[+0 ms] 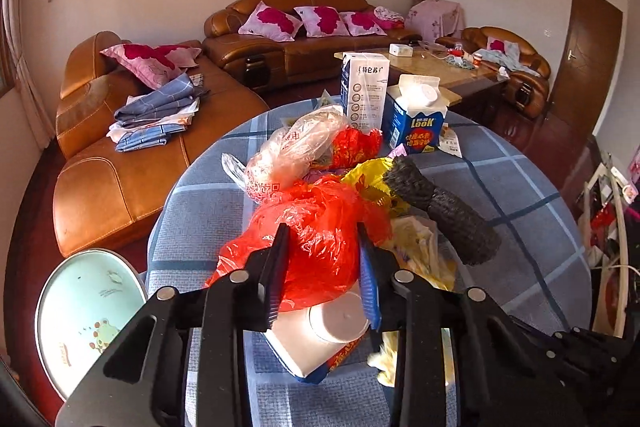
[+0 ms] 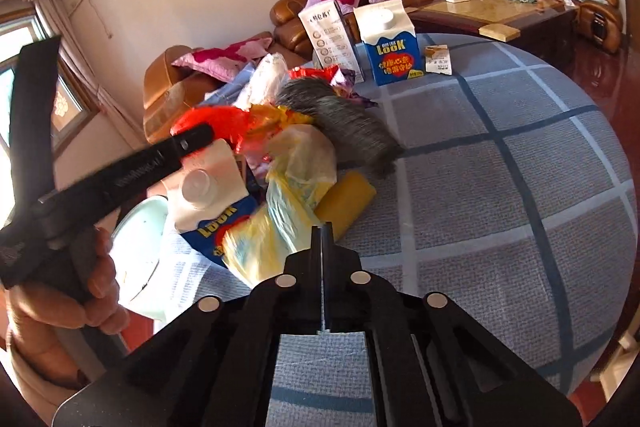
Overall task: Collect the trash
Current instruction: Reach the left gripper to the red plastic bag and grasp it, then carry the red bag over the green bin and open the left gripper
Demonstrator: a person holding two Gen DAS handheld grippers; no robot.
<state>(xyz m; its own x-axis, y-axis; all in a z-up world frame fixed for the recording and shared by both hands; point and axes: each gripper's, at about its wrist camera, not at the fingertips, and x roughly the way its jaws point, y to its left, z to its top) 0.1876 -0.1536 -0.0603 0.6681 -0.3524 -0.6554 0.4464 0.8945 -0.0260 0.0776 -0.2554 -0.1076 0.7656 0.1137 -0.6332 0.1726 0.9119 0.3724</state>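
A heap of trash lies on the round table with a blue plaid cloth [image 1: 520,187] [image 2: 500,155]. My left gripper [image 1: 324,231] stands with its jaws on either side of a crumpled red plastic bag [image 1: 320,227], which shows in the right wrist view [image 2: 212,119]. Under it lies a tipped blue-and-white LOOK carton [image 1: 320,339] [image 2: 208,203]. Beside it are a yellow bag [image 2: 288,207], a clear bag [image 1: 296,147] and a dark grey roll [image 1: 444,207] [image 2: 344,119]. My right gripper [image 2: 322,227] is shut and empty, just right of the yellow bag.
Two upright cartons, a tall white one [image 1: 364,87] [image 2: 328,35] and a blue LOOK one [image 1: 416,115] [image 2: 392,43], stand at the table's far side. A pale green bin [image 1: 84,315] sits left of the table. Brown sofas [image 1: 132,163] and a coffee table [image 1: 440,67] lie beyond.
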